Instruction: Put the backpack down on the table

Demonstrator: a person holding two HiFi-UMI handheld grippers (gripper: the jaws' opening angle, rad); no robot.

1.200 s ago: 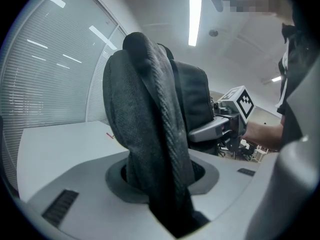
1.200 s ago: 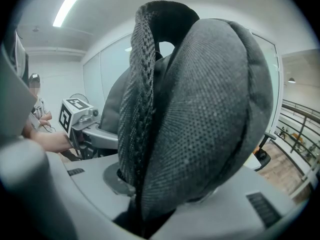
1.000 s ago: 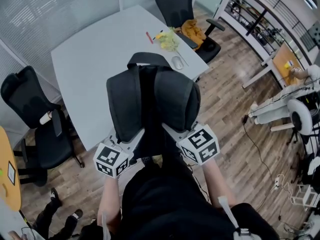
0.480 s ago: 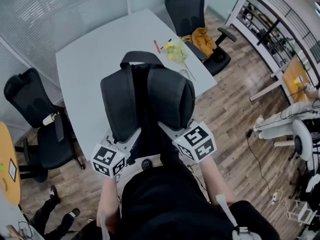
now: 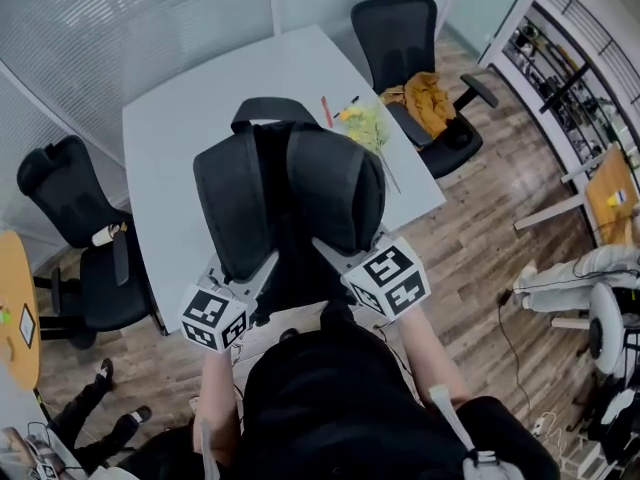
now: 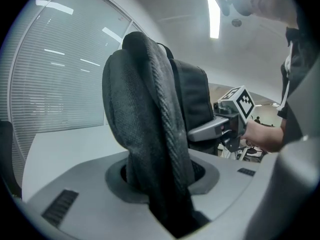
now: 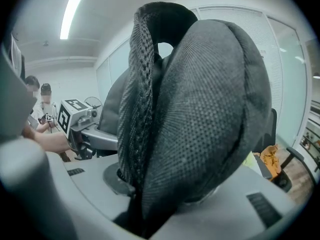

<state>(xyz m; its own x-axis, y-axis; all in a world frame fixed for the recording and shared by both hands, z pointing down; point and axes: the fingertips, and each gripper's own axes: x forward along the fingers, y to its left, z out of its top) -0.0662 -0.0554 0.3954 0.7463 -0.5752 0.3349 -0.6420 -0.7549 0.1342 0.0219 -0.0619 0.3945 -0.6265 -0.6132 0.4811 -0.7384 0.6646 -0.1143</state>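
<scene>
while we hold one black backpack (image 5: 290,138) up over the near part of the white worktop (image 5: 170,118), its two padded straps face us. the left gripper (image 5: 258,274) has its jaws clenched on the left strap (image 5: 235,203), and the right gripper (image 5: 333,255) has its jaws clenched on the right strap (image 5: 335,193). two black chairs stand by the worktop, the side chair (image 5: 58,183) and the far chair (image 5: 400,28).

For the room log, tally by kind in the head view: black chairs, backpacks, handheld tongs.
Black chairs: 2
Backpack: 1
Left tongs, right tongs: 2
Total: 5
</scene>
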